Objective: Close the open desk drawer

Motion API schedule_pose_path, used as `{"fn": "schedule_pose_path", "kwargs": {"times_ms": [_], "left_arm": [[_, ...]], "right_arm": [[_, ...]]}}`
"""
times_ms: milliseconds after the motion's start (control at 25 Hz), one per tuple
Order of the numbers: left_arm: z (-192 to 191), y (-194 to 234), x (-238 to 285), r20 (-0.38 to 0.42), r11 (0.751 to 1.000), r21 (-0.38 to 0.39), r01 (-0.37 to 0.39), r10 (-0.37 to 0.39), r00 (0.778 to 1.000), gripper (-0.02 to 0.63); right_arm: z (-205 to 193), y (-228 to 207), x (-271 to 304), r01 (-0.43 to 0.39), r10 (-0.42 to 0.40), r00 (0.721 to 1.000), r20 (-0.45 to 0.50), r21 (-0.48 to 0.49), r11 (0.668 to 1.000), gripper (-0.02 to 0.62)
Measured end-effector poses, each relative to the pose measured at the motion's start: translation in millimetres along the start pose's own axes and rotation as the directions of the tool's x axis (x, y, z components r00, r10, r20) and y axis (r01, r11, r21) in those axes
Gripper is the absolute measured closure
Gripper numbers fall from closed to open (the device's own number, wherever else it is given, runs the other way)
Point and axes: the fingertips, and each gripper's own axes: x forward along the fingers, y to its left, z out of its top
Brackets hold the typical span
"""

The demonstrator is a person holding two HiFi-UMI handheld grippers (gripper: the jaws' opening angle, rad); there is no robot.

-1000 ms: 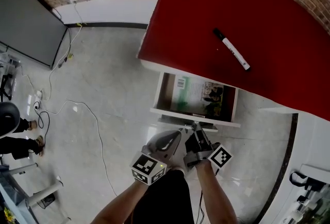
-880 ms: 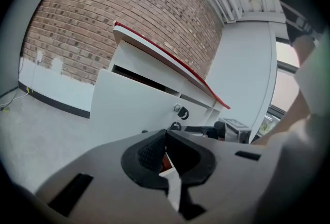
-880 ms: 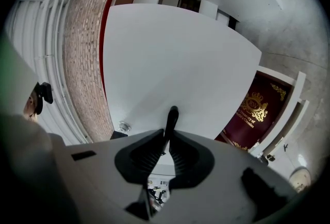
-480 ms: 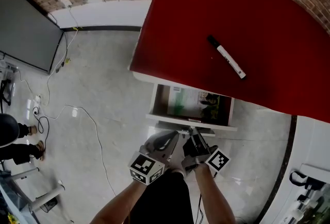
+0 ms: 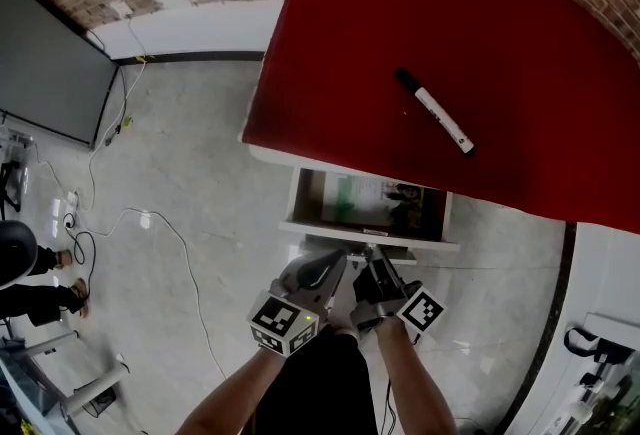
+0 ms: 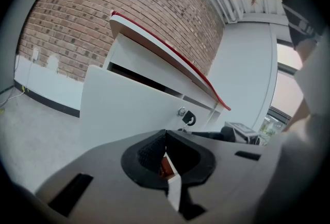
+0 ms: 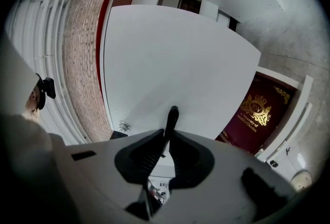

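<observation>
Under the red desk top [image 5: 450,33] the white drawer [image 5: 300,198] stands partly open, with printed papers [image 5: 385,203] inside. My right gripper [image 5: 372,259] is shut on the thin black handle [image 7: 172,115] of the drawer front [image 7: 175,58]. My left gripper [image 5: 336,263] hangs just left of it, close to the drawer front [image 6: 124,104], its jaws shut with nothing between them. A small lock with a key [image 6: 187,117] sits on the front, near the handle.
A black-and-white marker [image 5: 432,110] lies on the desk top. Below, a lower drawer holds a maroon booklet [image 7: 258,109]. A dark panel [image 5: 50,63], floor cables [image 5: 150,223] and a seated person [image 5: 20,258] are at left; white equipment [image 5: 600,353] stands at right.
The drawer has slid further in under the desk, so less of its inside shows. Both grippers have moved toward the desk with it.
</observation>
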Motion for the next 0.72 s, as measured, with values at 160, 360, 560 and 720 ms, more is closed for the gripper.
{"fn": "schedule_pose_path", "kwargs": {"times_ms": [160,360,560,720], "left_arm": [[0,3,-1,-0.002,1.0,0.0,-0.004,0.004,1.0,0.597],[1,6,-2,0.003,1.0,-0.007,-0.012,0.012,1.0,0.597],[4,11,-3,0.009,1.0,-0.011,-0.018,0.018,1.0,0.597],[5,14,-5,0.014,1.0,-0.011,-0.024,0.024,1.0,0.597]], "right_arm": [[9,0,9,0.0,0.0,1.0,0.014,-0.003,1.0,0.552],[19,-2,16,0.009,-0.009,1.0,0.029,-0.004,1.0,0.552],[23,-1,22,0.007,-0.007,0.999,0.037,-0.005,1.0,0.552],[26,0,26,-0.001,0.002,0.999,0.047,-0.01,1.0,0.552]]}}
